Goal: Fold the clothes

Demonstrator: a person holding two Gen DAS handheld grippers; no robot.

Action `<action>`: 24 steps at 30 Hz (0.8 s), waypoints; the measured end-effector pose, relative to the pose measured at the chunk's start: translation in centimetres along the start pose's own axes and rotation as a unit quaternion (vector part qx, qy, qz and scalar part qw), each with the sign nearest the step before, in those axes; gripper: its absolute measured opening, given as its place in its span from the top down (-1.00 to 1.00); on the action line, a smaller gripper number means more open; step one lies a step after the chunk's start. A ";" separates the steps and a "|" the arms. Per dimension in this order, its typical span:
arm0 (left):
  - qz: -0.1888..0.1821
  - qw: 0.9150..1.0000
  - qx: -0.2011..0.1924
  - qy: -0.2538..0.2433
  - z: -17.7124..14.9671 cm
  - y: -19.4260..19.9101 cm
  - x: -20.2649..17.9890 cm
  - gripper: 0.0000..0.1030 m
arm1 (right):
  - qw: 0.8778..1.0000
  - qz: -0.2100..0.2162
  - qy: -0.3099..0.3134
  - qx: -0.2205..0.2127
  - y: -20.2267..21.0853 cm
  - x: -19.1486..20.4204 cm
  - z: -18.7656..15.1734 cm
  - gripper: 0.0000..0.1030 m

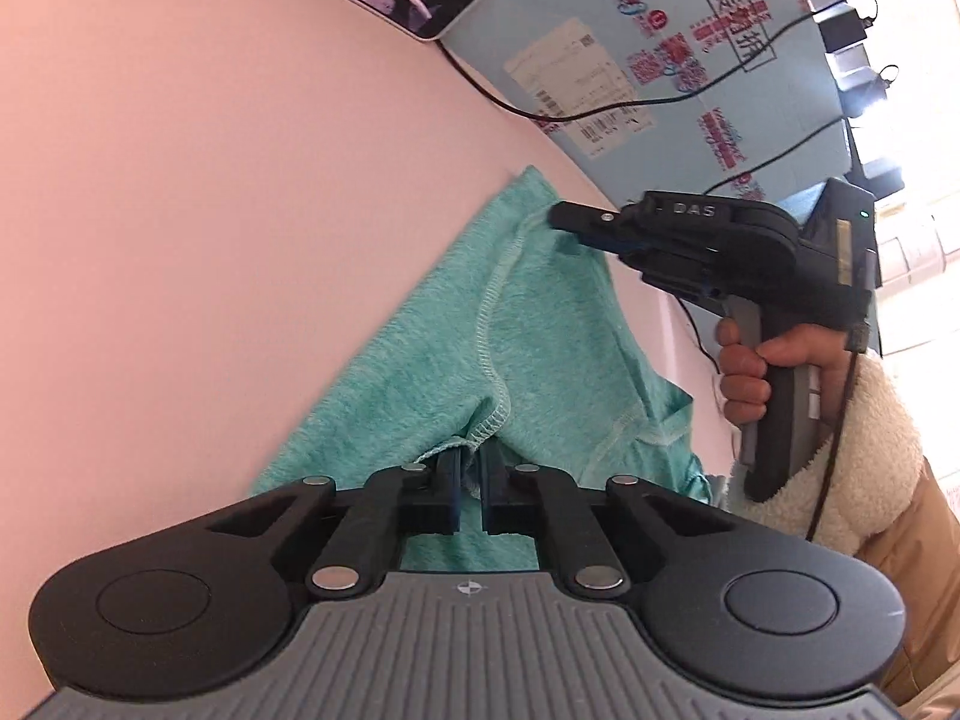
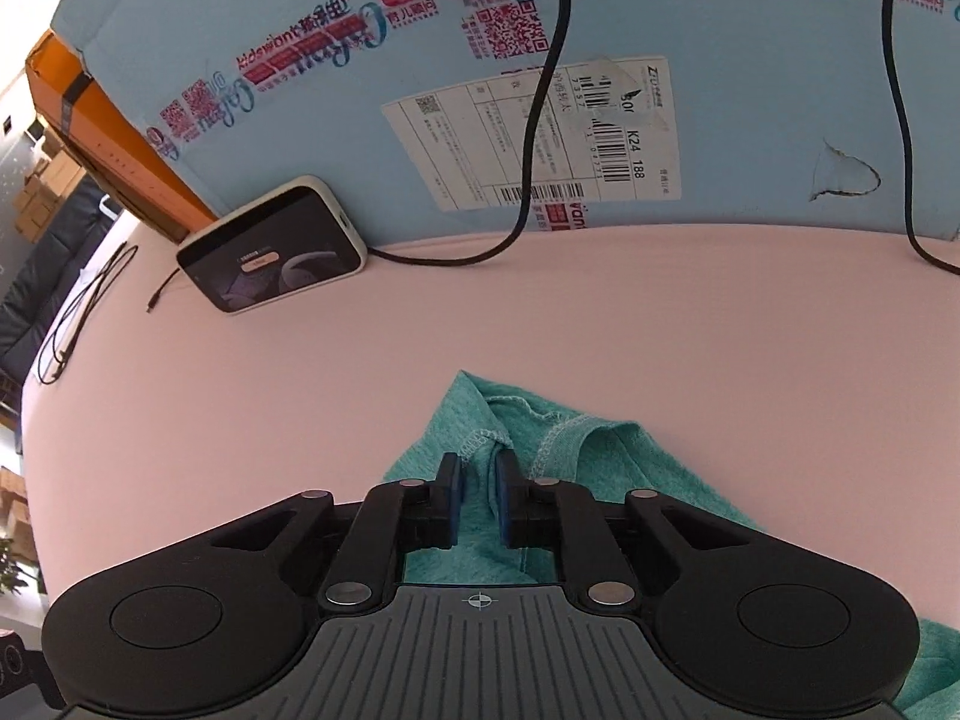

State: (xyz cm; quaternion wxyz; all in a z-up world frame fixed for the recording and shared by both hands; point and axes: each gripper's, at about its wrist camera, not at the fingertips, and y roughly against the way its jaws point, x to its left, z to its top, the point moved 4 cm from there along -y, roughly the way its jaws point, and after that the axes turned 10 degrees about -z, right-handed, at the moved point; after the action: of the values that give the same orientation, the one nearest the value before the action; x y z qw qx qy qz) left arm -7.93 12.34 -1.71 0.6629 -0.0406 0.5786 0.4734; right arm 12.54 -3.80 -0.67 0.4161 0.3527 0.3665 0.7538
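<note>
The left gripper [image 1: 472, 468], nearest the lens, is pinching a stitched hem of the teal garment [image 1: 540, 330], fingers nearly closed on the cloth. At two o'clock, the right gripper [image 1: 561, 217], held by a hand [image 1: 762, 372], is clamping the garment's far corner. The garment is lying on the pink table [image 1: 180, 210]. At twelve o'clock a blue cardboard box [image 2: 720, 60] is standing closed, contents unseen, with a phone [image 2: 273, 246] leaning against it.
</note>
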 end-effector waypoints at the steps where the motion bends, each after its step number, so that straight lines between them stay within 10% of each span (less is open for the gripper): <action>1: 0.002 1.000 -0.011 0.002 0.1 0.5 0.1 0.90 | 1.000 0.002 -0.005 -0.005 0.1 -0.1 0.0 0.87; 9: 0.055 0.986 -0.155 0.029 2.4 7.2 3.0 0.91 | 0.999 -0.001 0.000 -0.040 0.7 1.6 2.6 0.95; 24: 0.075 0.987 -0.133 0.043 3.0 6.3 5.1 0.82 | 0.997 0.049 -0.051 0.039 0.6 0.9 2.0 0.74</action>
State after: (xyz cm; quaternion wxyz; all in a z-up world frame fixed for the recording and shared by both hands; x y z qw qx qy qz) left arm -10.60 20.57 -1.66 0.5886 -0.1050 0.5403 0.5921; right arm 13.65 -2.75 1.01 0.3831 0.4237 0.3562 0.7395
